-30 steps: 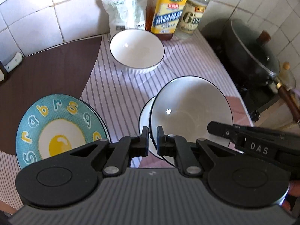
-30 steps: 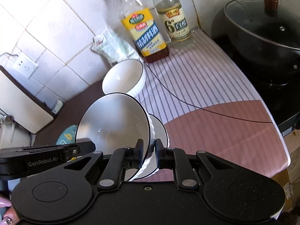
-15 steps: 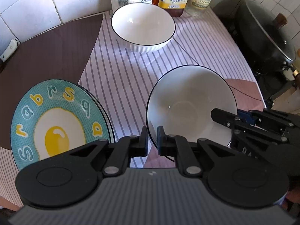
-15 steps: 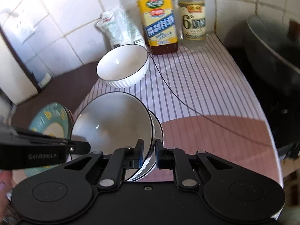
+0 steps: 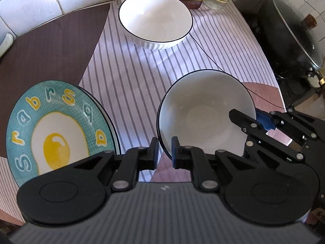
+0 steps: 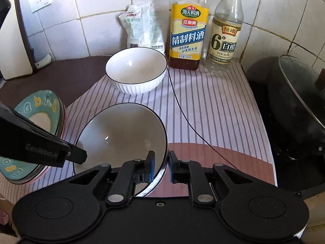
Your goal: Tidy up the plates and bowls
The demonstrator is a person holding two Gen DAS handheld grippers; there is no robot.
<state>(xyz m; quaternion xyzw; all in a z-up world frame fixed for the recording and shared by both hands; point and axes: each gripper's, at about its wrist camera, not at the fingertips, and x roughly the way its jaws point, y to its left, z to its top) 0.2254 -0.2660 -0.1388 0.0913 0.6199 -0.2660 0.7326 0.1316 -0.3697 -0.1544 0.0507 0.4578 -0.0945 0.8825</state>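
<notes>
A white bowl with a dark rim (image 5: 203, 111) (image 6: 121, 134) sits nested in a second, ribbed bowl (image 6: 151, 189) on the striped cloth. My left gripper (image 5: 163, 152) (image 6: 79, 156) straddles its near-left rim. Its jaws are opening, and a sliver of cloth shows beside the left pad. My right gripper (image 6: 161, 166) (image 5: 254, 114) is shut on the opposite rim, one finger inside the bowl. A third white bowl (image 5: 155, 16) (image 6: 136, 71) stands apart near the wall. A teal fried-egg plate (image 5: 56, 130) (image 6: 38, 105) tops a small stack to the left.
Two bottles (image 6: 187, 32) (image 6: 226, 36) and a white bag (image 6: 142, 26) line the tiled wall. A black lidded wok (image 5: 290, 34) (image 6: 294, 101) fills the right side. A thin black cord (image 6: 182, 111) crosses the cloth. A dark mat (image 5: 50, 46) lies at the left.
The tilted bowl has come down level into the lower bowl. Both grippers sank with it, the right one rolled upright, and the gap between the left fingers widened slightly.
</notes>
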